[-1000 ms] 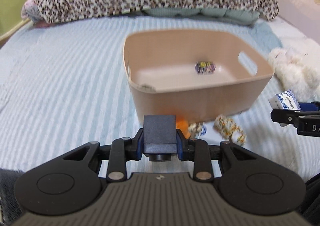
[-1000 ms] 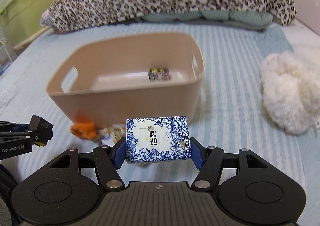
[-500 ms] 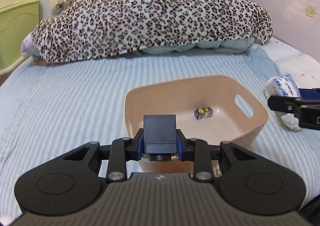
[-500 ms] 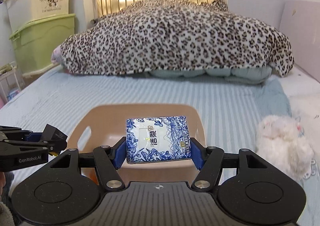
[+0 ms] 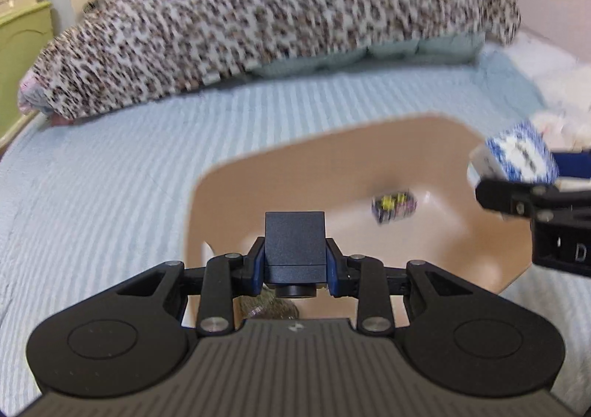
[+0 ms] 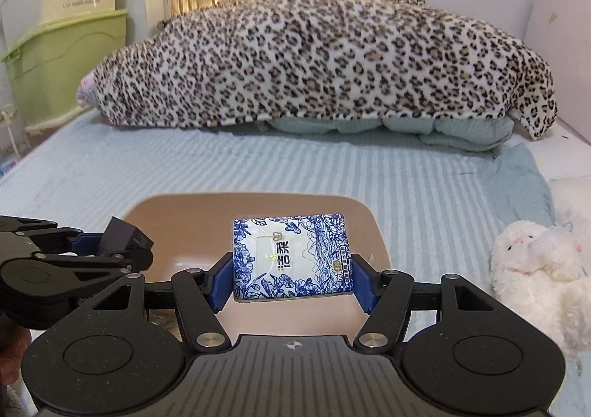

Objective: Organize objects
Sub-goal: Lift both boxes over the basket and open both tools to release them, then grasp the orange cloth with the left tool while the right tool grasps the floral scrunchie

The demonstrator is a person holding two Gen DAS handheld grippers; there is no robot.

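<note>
A dark, matte, boxy block is clamped between the blue-padded fingers of the left gripper; some round lens-like part can be seen on its underside. Just past those fingers, a smooth tan plastic bin with rounded corners is seen sitting on the ribbed, light-blue striped bedsheet. A small yellow-and-dark bundle is lying on the bin floor, ahead and to the right of the fingertips; it's blurred, so it could be batteries, hard to say. Something mottled and crinkly is half hidden right below the left fingers.

The right gripper is closed on a soft, glossy tissue pack, rectangular and printed with blue-and-white flowers, pinched at its two short ends. It's being held above the bin's near rim.

A fluffy white plush toy is parked on the sheet to the right of the right fingers. Far ahead, a lumpy leopard-print fleece blanket is piled over pale green bedding, with stacked plastic storage boxes off to the left.
</note>
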